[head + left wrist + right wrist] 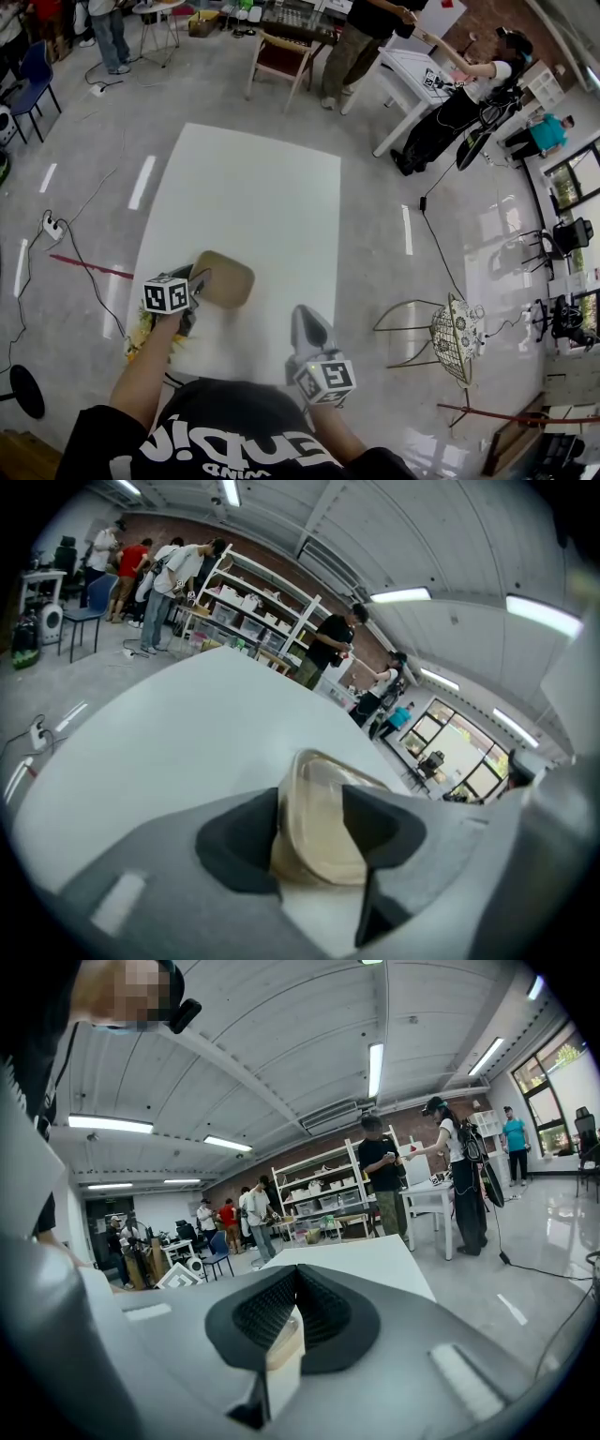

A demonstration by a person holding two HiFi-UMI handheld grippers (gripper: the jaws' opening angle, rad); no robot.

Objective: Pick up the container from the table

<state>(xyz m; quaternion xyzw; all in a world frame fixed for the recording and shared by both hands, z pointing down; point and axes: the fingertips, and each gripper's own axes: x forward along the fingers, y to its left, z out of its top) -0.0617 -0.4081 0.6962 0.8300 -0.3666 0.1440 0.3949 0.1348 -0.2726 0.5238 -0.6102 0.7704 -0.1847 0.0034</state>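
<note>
Gripping the container with my left gripper, I judge the pick to be most of the way done. The grasp is made, and what is left is to carry the container clear of the table and keep it steady.

In the left gripper view my fingers are closed on the container. One dark pad sits on each side of its clear, tan-tinted wall near the rim. It stands on edge between them, rim pointing away from me, and its far end reaches out past the fingertips over the white table. That tilt makes me think it is already off the surface. No view shows its underside, though, so I cannot be sure that it has left the table.

From the head view the container sits just ahead of my left gripper, over the near left part of the table, with most of its body beyond the fingers. The hold is near one edge, not across the middle, so I expect the container to want to droop or swing.

My right gripper hangs over the near edge of the table, well apart from the container. In its own view the ribbed fingers are pressed together at the tips and I can make out nothing held between them. It takes no part in the grasp.
</note>
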